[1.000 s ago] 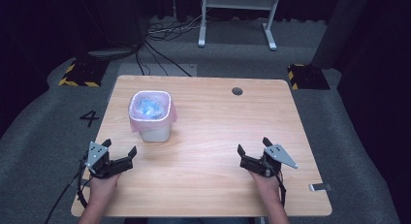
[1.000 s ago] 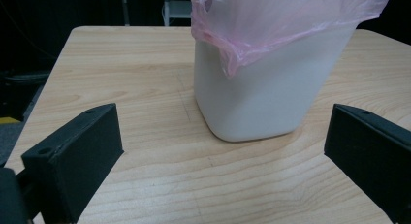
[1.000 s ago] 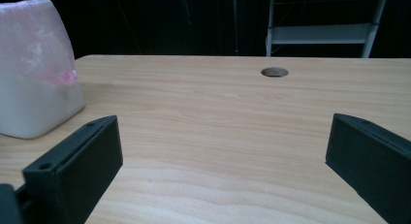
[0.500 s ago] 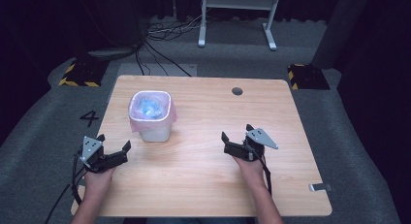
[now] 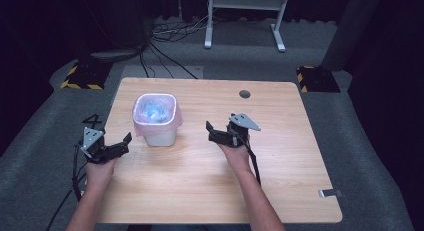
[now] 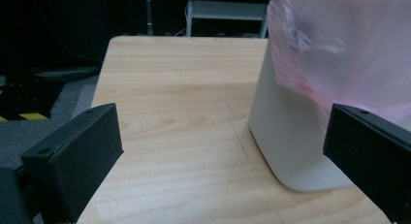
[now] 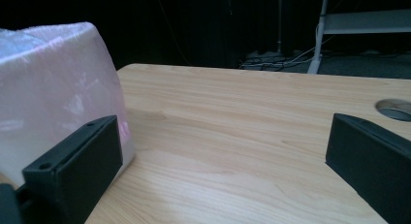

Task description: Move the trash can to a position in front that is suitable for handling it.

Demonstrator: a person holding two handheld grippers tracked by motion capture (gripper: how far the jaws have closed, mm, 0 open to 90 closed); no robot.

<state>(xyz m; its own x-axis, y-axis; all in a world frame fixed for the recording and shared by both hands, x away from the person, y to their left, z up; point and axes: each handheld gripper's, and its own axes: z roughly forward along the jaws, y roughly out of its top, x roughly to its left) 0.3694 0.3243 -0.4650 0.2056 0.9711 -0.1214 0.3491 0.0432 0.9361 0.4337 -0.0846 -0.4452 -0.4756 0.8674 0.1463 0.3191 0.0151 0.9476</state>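
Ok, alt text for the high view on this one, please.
A person's two hands hold open grippers over a wooden table, either side of a small white bin lined with a pink bag. The left gripper sits near the table's left edge; the right gripper is mid-table, right of the bin.

— Where does the high view look from?
— From up above the person's side. It looks forward and down at the whole table (image 5: 280,171).
— And the two gripper views?
— They sit low, close to the wood, and look along it toward the dark far side. Both show the white bin (image 6: 286,136) with its pink bag (image 7: 53,73), very near.
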